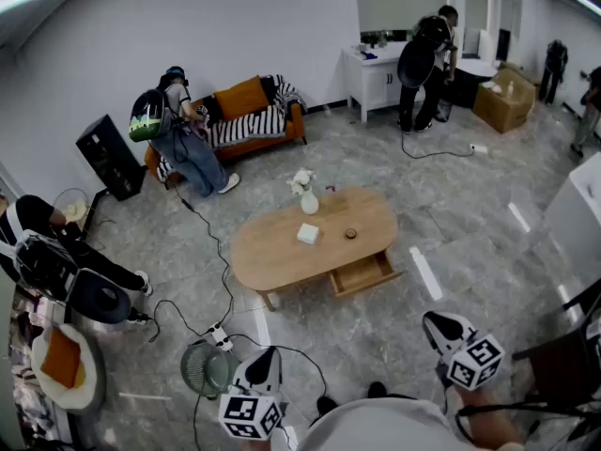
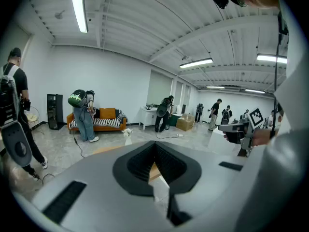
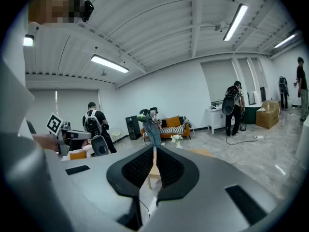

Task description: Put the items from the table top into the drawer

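Three items we count on the oval wooden tabletop: a white vase of pale flowers at the far edge, a white square box near the middle, and a small dark round item to the right of the box. None is in the open wooden drawer, which juts from the near side of the tabletop.

Tools.
- Left tool: jaws together, nothing between them.
- Right tool: jaws likewise together, empty.
- Both sit low in the head view, well apart from the tabletop. We judge the task not yet begun.

Hazards, as we judge them:
1. Black floor cable and white power strip, on the floor off the tabletop's left end, near a round grey floor fan. A step taken without looking down could snag them.
2. Vase: tall and top-heavy with flowers. A grip high on the neck, or a brush from a tool reaching past it, could tip it. Whether it holds water we cannot tell.
3. Drawer: shallow by the look of it. The vase may not fit upright, and a knee striking the jutting front could push the drawer shut.
4. Round item: low and small. Jaws closing on it carelessly may skid it off the edge.
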